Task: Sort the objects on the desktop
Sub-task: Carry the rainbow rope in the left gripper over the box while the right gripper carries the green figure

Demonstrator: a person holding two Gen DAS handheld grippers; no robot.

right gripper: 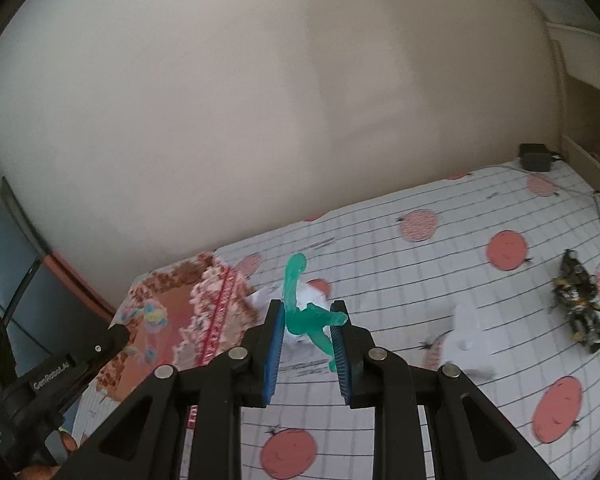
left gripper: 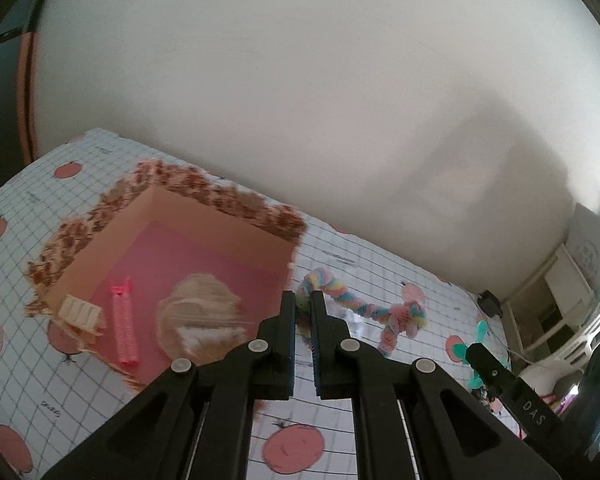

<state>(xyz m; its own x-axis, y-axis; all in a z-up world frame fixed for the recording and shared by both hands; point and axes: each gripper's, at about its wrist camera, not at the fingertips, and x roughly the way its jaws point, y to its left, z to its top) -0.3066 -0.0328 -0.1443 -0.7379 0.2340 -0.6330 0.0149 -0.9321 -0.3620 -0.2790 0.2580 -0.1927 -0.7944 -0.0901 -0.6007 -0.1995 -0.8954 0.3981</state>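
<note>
My left gripper (left gripper: pixel 303 300) is shut on one end of a pastel rope toy (left gripper: pixel 364 306), which trails off to the right over the tablecloth. In the right wrist view the rope toy (right gripper: pixel 152 316) hangs from the left gripper (right gripper: pixel 120 332) above an open cardboard box (right gripper: pixel 156 284). The box (left gripper: pixel 220 196) has a brown-patterned rim and a pink floor. My right gripper (right gripper: pixel 308 312) is shut on a teal plastic toy figure (right gripper: pixel 294 276), held above the cloth. The left wrist view shows that right gripper (left gripper: pixel 474 350) and its teal toy (left gripper: pixel 480 330) at the right.
Inside the box lie a pink hair roller (left gripper: pixel 122 320), a beige fuzzy item (left gripper: pixel 200 312) and a cream clip (left gripper: pixel 80 312). On the apple-print tablecloth (right gripper: pixel 420 280) are a dark action figure (right gripper: pixel 576 304), white crumpled paper (right gripper: pixel 468 328) and a black adapter (right gripper: pixel 534 156) by the wall.
</note>
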